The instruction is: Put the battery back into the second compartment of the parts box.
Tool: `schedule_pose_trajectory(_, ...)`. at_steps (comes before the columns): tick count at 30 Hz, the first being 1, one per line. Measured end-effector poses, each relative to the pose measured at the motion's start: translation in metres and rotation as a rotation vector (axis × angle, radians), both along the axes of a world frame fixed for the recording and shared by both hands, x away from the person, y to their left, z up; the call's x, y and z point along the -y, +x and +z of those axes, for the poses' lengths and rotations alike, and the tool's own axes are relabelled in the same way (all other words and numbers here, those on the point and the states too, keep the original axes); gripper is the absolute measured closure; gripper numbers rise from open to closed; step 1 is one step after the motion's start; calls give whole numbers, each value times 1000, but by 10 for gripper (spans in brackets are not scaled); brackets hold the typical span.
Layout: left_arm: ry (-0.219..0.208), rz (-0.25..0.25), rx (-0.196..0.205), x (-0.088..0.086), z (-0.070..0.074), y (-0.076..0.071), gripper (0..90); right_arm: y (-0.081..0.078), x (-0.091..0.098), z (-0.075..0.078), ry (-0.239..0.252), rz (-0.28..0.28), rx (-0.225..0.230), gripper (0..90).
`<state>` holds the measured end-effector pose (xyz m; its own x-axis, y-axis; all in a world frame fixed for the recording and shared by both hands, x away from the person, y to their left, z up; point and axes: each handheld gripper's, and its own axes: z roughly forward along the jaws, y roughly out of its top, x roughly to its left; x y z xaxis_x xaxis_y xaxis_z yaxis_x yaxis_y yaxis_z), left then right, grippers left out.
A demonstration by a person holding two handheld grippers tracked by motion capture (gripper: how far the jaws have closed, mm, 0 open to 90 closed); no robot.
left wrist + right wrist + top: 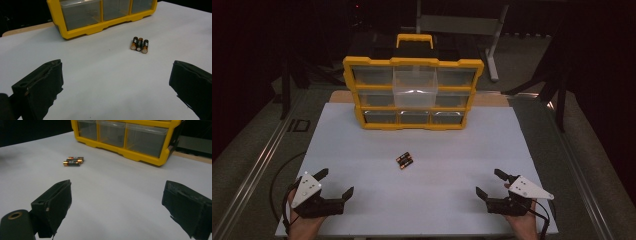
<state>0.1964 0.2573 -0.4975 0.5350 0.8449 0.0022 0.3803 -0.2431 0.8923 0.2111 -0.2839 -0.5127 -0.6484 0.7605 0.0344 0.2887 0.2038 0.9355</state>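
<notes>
Three batteries (404, 160) are seen lying side by side, touching one another, on the bare white table (362, 150), near its middle. In the high view they are found at about one o'clock from the left gripper (336, 184) and at about ten o'clock from the right gripper (490, 183), well apart from both and roughly between them, a little farther up the table.

The left gripper is held low at the near left corner of the table, its jaws spread wide with nothing between them. In the left gripper view the batteries (139, 44) are seen ahead between the two jaws, at about one o'clock, their ends turned towards the camera.

The right gripper is held at the near right corner, likewise released, with nothing between its jaws. In the right gripper view the batteries (73, 161) are seen at about eleven o'clock, lying crosswise.

A yellow drawer organiser (412, 92) is stood at the far edge of the table, at twelve o'clock from the batteries and clear of them. One clear drawer (414, 89) in its upper middle is pulled out.
</notes>
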Motion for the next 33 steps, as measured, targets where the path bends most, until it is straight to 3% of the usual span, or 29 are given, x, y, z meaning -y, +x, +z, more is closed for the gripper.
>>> schedule_pose_trajectory(3,23,-10,10,3,5,6,1,1,1,0,0,6,5,113)
schedule_pose_trajectory(11,37,-39,31,12,16,25,0,-1,2,2,-11,-29,6,84)
schedule_pose_trajectory(17,34,-52,30,19,20,39,0,-2,1,2,-7,-25,5,83)
schedule_pose_trajectory(28,38,-105,-8,36,25,69,0,-2,0,2,-7,-24,1,83)
schedule_pose_trajectory(33,67,-137,-43,50,25,85,0,-2,1,2,-2,-28,0,83)
